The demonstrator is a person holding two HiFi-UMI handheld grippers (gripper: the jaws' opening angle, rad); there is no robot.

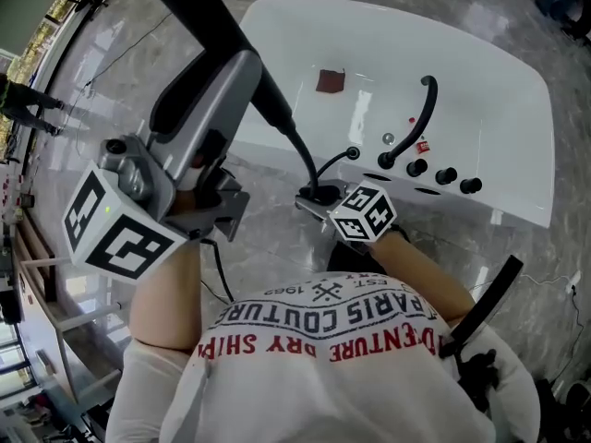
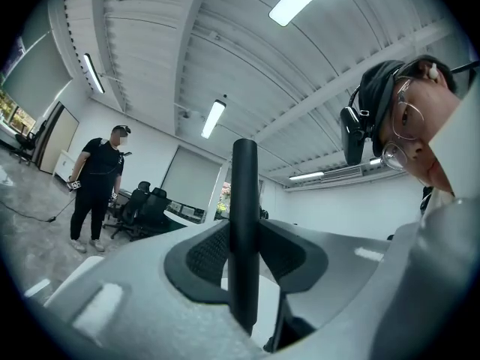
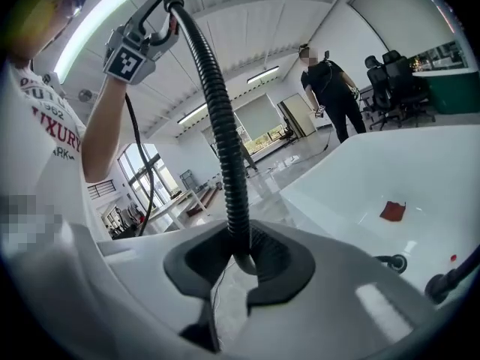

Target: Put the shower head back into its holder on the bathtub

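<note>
While the left gripper [image 1: 242,74] is clamped on the long, smooth black shower head [image 1: 217,26] and holds it high at the near left, well away from the white glossy bathtub [image 1: 517,137], the step in hand seems to be the carrying of the head toward the tub, not yet the placing. In the left gripper view the black rod stands upright between the two jaws, and the pads press it from both sides. The right gripper [image 1: 317,195] is lower and nearer to the tub edge; its jaws are closed on the black ribbed hose [image 1: 300,146], which runs from the shower head down through them. The hose then bends toward a small black ring socket [image 1: 352,153] on the near deck of the tub. I judge that this ring is the holder, but it is small and I cannot be certain. To its right stand a curved black spout [image 1: 423,118] and three round black knobs [image 1: 446,174]; a small dark red square [image 1: 331,80] lies on the tub floor, farther away. The next move, I think, calls for lowering the left gripper to the far right toward the ring, turning the head so that its lower end points into the socket. Meanwhile the right gripper should guide the hose so that it slides in without a kink.
</note>
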